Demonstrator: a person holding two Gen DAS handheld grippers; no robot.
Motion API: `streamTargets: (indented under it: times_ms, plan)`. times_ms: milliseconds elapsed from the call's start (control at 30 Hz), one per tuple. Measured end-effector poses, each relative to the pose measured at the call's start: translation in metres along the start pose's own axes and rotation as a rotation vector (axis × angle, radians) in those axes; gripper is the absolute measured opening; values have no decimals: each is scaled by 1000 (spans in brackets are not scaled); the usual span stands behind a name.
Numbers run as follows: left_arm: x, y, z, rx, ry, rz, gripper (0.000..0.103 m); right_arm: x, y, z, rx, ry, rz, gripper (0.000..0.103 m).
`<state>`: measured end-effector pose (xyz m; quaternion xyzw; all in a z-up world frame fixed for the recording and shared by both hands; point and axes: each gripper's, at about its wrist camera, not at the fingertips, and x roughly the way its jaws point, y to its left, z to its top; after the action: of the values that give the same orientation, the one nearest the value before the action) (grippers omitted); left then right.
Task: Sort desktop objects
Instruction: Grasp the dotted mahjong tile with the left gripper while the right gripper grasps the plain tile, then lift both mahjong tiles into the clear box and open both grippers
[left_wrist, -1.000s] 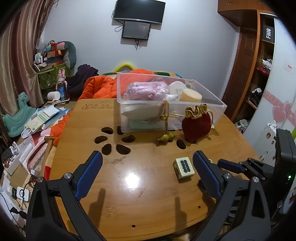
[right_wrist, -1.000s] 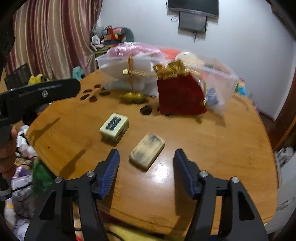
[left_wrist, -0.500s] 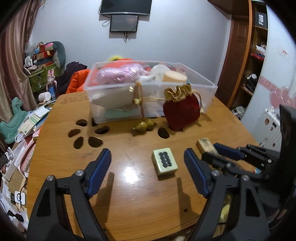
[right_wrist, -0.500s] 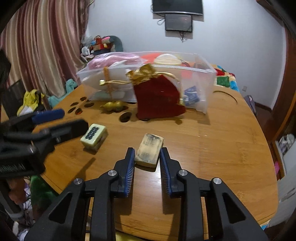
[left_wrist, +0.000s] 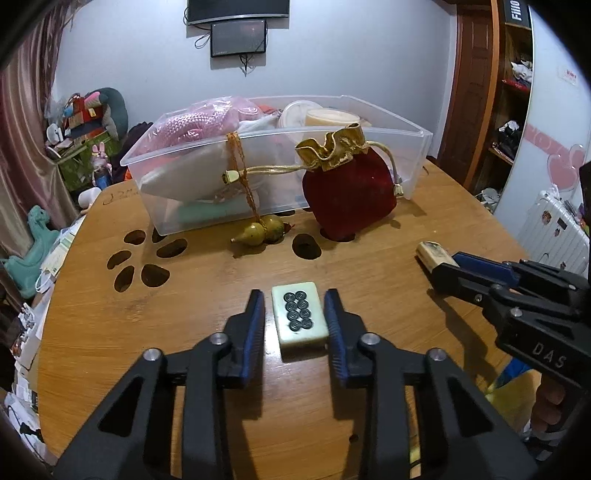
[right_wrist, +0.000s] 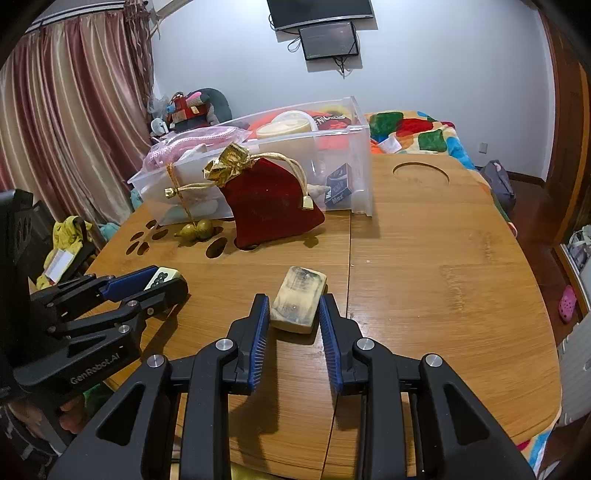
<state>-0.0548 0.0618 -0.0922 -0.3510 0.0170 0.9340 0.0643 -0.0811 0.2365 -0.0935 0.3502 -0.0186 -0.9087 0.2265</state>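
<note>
A pale mahjong tile (left_wrist: 299, 316) with dark circles lies on the wooden table (left_wrist: 184, 325). My left gripper (left_wrist: 295, 306) has its jaws close on both sides of it, with thin gaps. A worn tan tile (right_wrist: 298, 300) lies between the blue pads of my right gripper (right_wrist: 293, 308), which touch or nearly touch its sides. The tan tile also shows in the left wrist view (left_wrist: 433, 254). A red velvet pouch (left_wrist: 349, 194), a small gourd (left_wrist: 260, 233) and a clear plastic bin (left_wrist: 269, 162) with several items stand farther back.
The table has paw-shaped cutouts (left_wrist: 142, 258) at the left and a round recess (right_wrist: 421, 173) at the far right. A bed with a colourful blanket (right_wrist: 417, 133) lies behind the table. Clutter (left_wrist: 33, 258) lies beside the table's left edge.
Both grippers moved forward over their tiles. The left gripper's jaws closed from wide open to narrowly flank the mahjong tile. The right gripper's jaws now straddle the tan tile.
</note>
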Motion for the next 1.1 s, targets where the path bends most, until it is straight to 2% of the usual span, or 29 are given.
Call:
streamTargets:
  times_ms: [33,400,900,1100]
  plan:
    - [0,0,0,3,-2,5,24,0,-1,0,4,0,4,25]
    - [-2,10,5,-55,-15,-44,24,1,-15,6,80,18,78,25]
    - [-43,26,40,-78,-164,-80,24,-15,-9,29,10,-29,10,23]
    - [-51,26,53,-75,-196,-95,24,-21,-5,39,-15,-46,-1,23]
